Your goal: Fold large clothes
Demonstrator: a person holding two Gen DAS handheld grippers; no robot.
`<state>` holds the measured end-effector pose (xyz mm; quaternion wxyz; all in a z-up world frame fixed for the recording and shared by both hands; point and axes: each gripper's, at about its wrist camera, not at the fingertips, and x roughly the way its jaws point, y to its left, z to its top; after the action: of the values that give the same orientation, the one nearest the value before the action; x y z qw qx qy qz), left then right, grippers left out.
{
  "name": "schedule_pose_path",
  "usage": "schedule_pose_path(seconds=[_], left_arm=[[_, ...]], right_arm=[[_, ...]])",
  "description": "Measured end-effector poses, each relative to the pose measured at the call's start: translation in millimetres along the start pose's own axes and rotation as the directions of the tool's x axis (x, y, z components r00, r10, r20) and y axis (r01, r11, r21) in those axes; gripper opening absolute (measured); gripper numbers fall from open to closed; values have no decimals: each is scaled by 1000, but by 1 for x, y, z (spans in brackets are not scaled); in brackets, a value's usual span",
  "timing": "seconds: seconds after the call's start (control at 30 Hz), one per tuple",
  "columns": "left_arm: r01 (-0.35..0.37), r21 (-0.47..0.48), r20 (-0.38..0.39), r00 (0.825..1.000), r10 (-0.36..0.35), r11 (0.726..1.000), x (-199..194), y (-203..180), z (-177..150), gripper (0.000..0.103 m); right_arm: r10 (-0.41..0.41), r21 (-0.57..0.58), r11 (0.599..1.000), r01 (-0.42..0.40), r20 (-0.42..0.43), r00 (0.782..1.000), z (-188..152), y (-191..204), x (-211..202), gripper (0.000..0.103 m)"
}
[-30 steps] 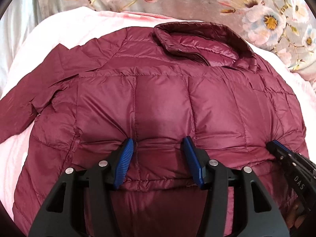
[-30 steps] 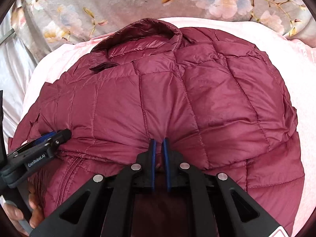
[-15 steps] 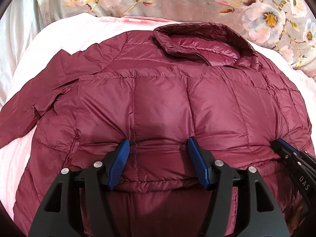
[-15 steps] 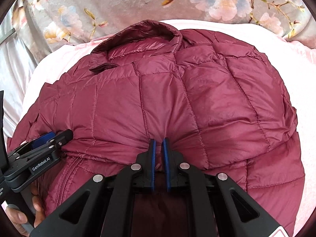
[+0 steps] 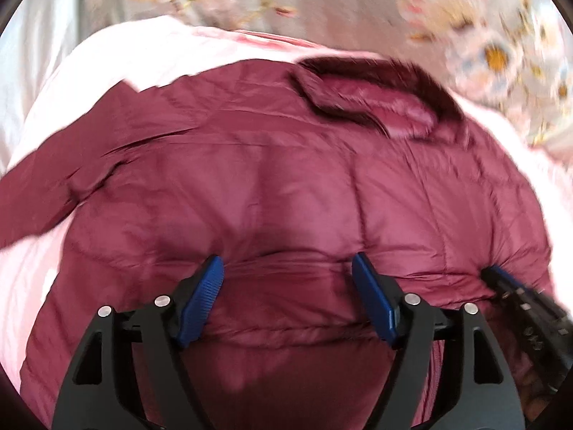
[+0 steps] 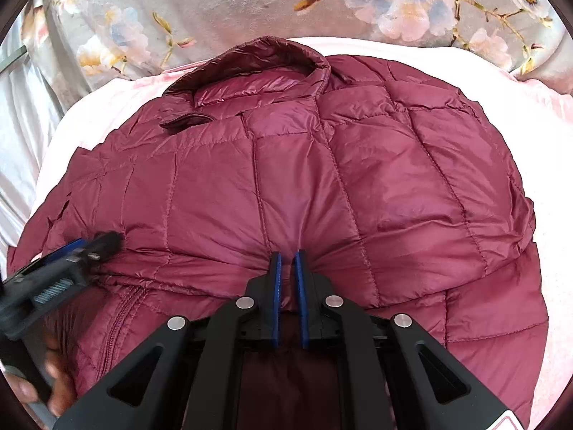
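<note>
The left gripper (image 5: pixel 286 279) stands with its blue pads spread wide, jaws that have just been opening, a band of quilted fabric lying loose between them and neither pad pressing on it. Just beside it along the same folded edge, the right gripper (image 6: pixel 287 268) is clenched on a pinch of the maroon down jacket (image 6: pixel 322 186), the cloth puckering into the narrow gap between its pads. In the left wrist view, which is blurred, the right gripper's tip shows at the jacket's right margin, biting the same ridge. The jacket lies spread on a pale pink sheet (image 6: pixel 412 53), its lower part doubled up so that the fold runs across the near side where both grippers meet it. Its stand-up collar (image 6: pixel 258 61) sits at the far end of the jacket, away from the grippers, and one sleeve (image 5: pixel 32 200) trails off the jacket's left side onto the pink sheet. Beyond the collar rises a grey floral cover (image 6: pixel 215 3). A hand (image 6: pixel 53 383) grips the left tool's handle at the jacket's near left corner, beside the zip
</note>
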<state>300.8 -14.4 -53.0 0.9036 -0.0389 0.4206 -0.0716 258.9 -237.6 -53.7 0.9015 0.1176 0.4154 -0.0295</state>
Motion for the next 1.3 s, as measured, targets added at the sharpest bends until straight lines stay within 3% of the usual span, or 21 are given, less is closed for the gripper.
schedule_pose_path(seconds=[0.1, 0.17, 0.3, 0.37, 0.53, 0.63, 0.7, 0.77, 0.83, 0.9, 1.03, 1.1, 1.13, 1.2, 1.3], left_arm=[[50, -141, 21, 999, -47, 989, -34, 51, 4, 87], [35, -221, 48, 999, -25, 975, -56, 93, 6, 91], [-142, -357, 17, 987, 159, 923, -83, 199, 7, 92], [-245, -446, -43, 966, 253, 861, -89, 258, -1, 92], [-295, -673, -112, 947, 301, 679, -101, 371, -27, 92], [-297, -727, -117, 942, 315, 619, -101, 402, -30, 89], [-290, -739, -107, 942, 319, 608, -99, 415, -26, 82], [-303, -725, -115, 939, 325, 619, -94, 418, -16, 65], [-315, -705, -124, 937, 327, 635, -87, 413, -7, 23], [-309, -680, -114, 940, 321, 665, -85, 401, 5, 4], [-284, -579, -11, 940, 341, 764, -101, 347, 45, 1], [-230, -504, 67, 950, 303, 833, -117, 303, 68, 1], [-188, -446, 114, 958, 264, 875, -126, 270, 83, 1], [-131, -347, 179, 963, 202, 929, -139, 217, 100, 1], [-34, -154, 245, 967, 71, 988, -157, 121, 114, 1]], right_arm=[[-73, -4, 997, 73, 30, 997, -3, 5, -17, 16], [-90, -18, 996, 92, 54, 994, -10, 16, -35, 32], [-39, -42, 998, 42, 52, 998, -36, 43, -62, 50], [-21, -52, 998, 23, 41, 999, -48, 52, -65, 51], [-51, -97, 994, 54, 35, 998, -74, 70, -64, 51], [-64, -95, 993, 67, 33, 997, -79, 72, -61, 53], [-65, -85, 994, 68, 31, 997, -79, 70, -60, 55], [-66, -79, 995, 68, 30, 997, -80, 68, -59, 57], [-70, -81, 994, 73, 32, 997, -81, 69, -59, 57], [-72, -81, 994, 74, 34, 997, -81, 69, -59, 57], [-56, -67, 996, 59, 36, 998, -82, 67, -59, 57], [-46, -54, 997, 48, 41, 998, -82, 65, -60, 57], [-43, -49, 998, 45, 45, 998, -82, 64, -62, 57], [-39, -36, 998, 42, 65, 997, -82, 61, -66, 58], [-16, -5, 1000, 16, 96, 995, -82, 54, -77, 58]])
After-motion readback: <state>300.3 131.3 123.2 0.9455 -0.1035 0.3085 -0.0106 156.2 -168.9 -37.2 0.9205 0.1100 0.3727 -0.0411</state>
